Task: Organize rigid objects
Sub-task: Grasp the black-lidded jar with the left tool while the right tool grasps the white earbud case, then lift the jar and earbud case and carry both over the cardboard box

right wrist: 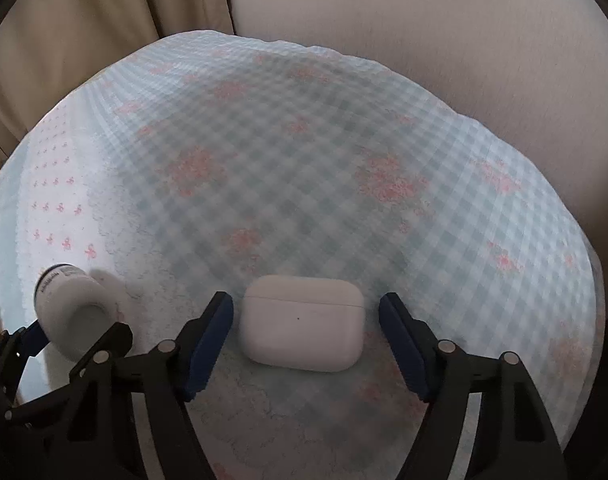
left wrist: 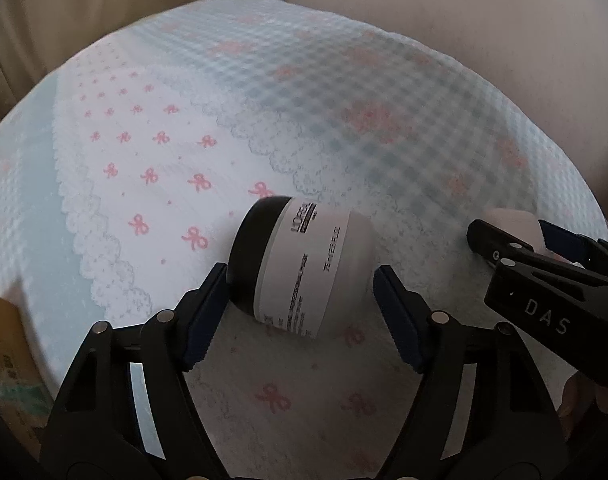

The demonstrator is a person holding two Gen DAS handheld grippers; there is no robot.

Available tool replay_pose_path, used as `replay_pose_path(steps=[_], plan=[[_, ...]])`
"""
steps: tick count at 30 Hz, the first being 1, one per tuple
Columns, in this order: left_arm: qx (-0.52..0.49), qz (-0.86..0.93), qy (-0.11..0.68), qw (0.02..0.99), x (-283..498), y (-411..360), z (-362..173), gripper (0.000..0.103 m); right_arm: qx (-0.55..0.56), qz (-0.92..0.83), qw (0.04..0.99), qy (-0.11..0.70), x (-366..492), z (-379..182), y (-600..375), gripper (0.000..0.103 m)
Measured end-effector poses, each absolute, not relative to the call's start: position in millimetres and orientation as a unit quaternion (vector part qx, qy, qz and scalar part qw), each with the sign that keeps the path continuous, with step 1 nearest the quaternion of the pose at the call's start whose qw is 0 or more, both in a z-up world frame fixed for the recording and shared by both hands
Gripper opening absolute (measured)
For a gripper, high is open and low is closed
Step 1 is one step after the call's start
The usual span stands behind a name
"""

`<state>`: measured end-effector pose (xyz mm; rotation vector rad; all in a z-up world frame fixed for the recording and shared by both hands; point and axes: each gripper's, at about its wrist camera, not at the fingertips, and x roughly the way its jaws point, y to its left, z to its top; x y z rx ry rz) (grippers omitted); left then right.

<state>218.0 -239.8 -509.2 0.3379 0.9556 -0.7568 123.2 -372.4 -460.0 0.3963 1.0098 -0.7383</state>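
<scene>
A white cosmetic jar with a black lid [left wrist: 299, 264] lies on its side between the pads of my left gripper [left wrist: 299, 312]. The left pad touches the lid and a thin gap shows at the right pad. The jar also shows in the right wrist view [right wrist: 69, 312], held off the cloth. A white earbud case [right wrist: 301, 324] lies flat on the cloth between the spread fingers of my right gripper [right wrist: 306, 340], with gaps on both sides. In the left wrist view the case [left wrist: 512, 222] shows between the right gripper's fingertips [left wrist: 484, 236].
A round table with a blue gingham and pink-bow cloth [left wrist: 263, 100] fills both views. Beige curtains [right wrist: 83, 20] and a pale wall stand behind it. A cardboard box [left wrist: 3, 340] sits at the table's left edge.
</scene>
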Motion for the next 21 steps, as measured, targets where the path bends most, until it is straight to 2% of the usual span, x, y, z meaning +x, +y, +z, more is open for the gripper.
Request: replay_pose_path(steps=[2, 3, 5, 14, 19, 21], plan=[[0.165, -0.356, 0.440, 0.807, 219.1, -242.6, -508.5, 0.056, 0.174, -0.349, 0.793, 0.468, 124.7, -463.7, -373.0, 0.063], [0.173, -0.355, 0.439, 0.807, 219.2, -244.4, -508.7, 0.054, 0.171, -0.351, 0.793, 0.468, 125.1, -463.9, -372.6, 0.062], [0.183, -0.356, 0.434, 0.807, 220.0, -246.6, -506.8, 0.054, 0.166, -0.352, 0.794, 0.467, 127.4, -463.8, -371.1, 0.057], [0.178, -0.349, 0.441, 0.808, 220.0, -245.6, -498.7, 0.053, 0.171, -0.349, 0.795, 0.466, 128.6, -455.9, -370.7, 0.057], [0.169, -0.340, 0.439, 0.814, 215.6, -239.3, -474.8, 0.045, 0.172, -0.338, 0.806, 0.454, 126.9, -430.9, -372.2, 0.057], [0.158, -0.337, 0.441, 0.817, 214.9, -234.9, -459.8, 0.045, 0.169, -0.331, 0.813, 0.449, 127.8, -413.0, -371.5, 0.057]])
